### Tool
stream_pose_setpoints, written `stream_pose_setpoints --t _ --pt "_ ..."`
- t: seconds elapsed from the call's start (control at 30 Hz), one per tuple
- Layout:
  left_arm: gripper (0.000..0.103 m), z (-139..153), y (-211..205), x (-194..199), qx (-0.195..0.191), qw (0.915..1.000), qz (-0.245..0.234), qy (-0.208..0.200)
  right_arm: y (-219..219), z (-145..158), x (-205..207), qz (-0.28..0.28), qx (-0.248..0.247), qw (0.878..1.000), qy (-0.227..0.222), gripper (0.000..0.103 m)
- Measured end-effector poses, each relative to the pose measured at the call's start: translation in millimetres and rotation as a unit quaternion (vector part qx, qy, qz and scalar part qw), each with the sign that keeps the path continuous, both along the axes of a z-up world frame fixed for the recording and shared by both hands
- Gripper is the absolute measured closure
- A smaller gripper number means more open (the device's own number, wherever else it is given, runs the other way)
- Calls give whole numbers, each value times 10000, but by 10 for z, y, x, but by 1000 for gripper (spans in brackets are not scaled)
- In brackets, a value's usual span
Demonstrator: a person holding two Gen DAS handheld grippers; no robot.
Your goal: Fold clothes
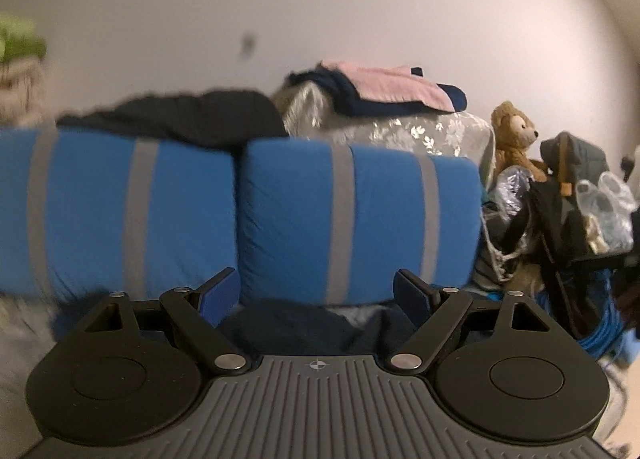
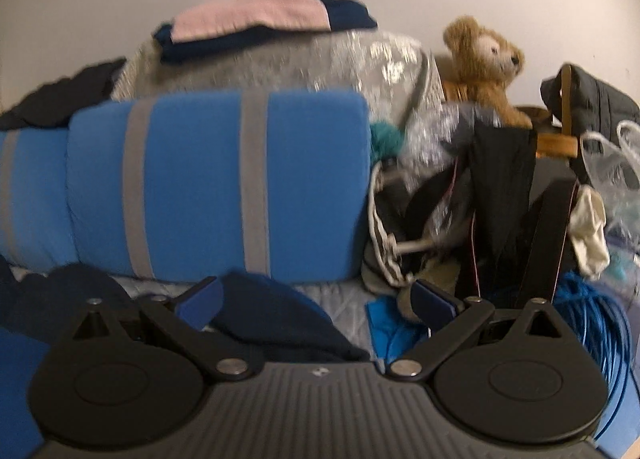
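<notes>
A dark navy garment [image 1: 292, 323] lies crumpled on the grey bed surface just in front of my left gripper [image 1: 316, 291], which is open and empty above it. In the right wrist view the same dark navy garment [image 2: 272, 319] spreads under and left of my right gripper [image 2: 316, 299], which is open and empty. A folded pink and navy stack [image 1: 384, 91] rests on a silver patterned cushion at the back; it also shows in the right wrist view [image 2: 264, 23]. A black garment [image 1: 180, 115] lies on top of the blue pillows.
Two blue pillows with grey stripes [image 1: 352, 215] [image 2: 208, 183] stand right ahead. A teddy bear [image 2: 484, 63], dark bags [image 2: 500, 195], plastic bags [image 1: 608, 207] and a coil of blue cord [image 2: 592, 319] crowd the right side. A pale wall is behind.
</notes>
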State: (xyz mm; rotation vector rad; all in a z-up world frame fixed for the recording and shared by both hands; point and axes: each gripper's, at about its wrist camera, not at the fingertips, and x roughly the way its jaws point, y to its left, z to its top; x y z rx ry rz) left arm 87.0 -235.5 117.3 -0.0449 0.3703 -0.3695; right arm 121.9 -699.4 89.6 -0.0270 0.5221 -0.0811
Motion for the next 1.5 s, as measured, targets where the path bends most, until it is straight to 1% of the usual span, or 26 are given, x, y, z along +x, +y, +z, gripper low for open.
stream_pose_setpoints --t 0.07,0.2,0.3,0.43,0.53,0.63,0.77,0.87,0.93,1.0,1.03,1.1,1.2,1.3,1.5 --pt "19 -188 -59 28 -196 9996 -25 176 -37 -164 60 -104 4 9999 115 0" --pt "19 -583 -191 161 -374 9973 -51 632 -136 -522 201 -255 99 9989 381 0" --pt "19 -837 -129 252 -859 9919 -434 833 -186 -750 294 -299 122 9979 556 0" --pt "19 -1058 -12 288 -1257 9873 -616 757 -246 -969 395 -306 212 9968 701 0" --pt "19 -1261 64 342 -1643 9782 -580 1128 -288 -1117 496 -339 189 9967 718 0" --pt "19 -1288 62 419 -1764 9705 -675 1498 -339 -1297 613 -472 233 9961 711 0" --pt "19 -1262 9 413 -1724 9703 -911 1430 -421 -1549 792 -737 279 9944 708 0" --pt "19 -1277 -22 435 -1758 9680 -1040 1456 -505 -1705 902 -891 463 9915 827 2" --pt "19 -1315 -22 433 -1807 9657 -1073 1527 -544 -1756 900 -790 769 9913 713 16" --pt "19 -1351 -41 466 -1857 9628 -1086 1635 -544 -1776 880 -566 1137 9896 671 54" --pt "19 -1364 -34 481 -1904 9606 -1106 1694 -527 -1773 878 -460 1270 9884 698 62" --pt "19 -1381 -23 499 -1988 9576 -1145 1743 -444 -1737 851 -354 1310 9885 664 81" --pt "19 -1399 -11 498 -2083 9545 -1199 1768 -302 -1646 812 -204 1366 9883 653 87" --pt "19 -1409 -11 496 -2122 9523 -1229 1814 -132 -1493 748 59 1376 9884 642 90" --pt "19 -1437 21 534 -2330 9446 -1221 1962 309 -1191 610 678 1188 9885 637 92"
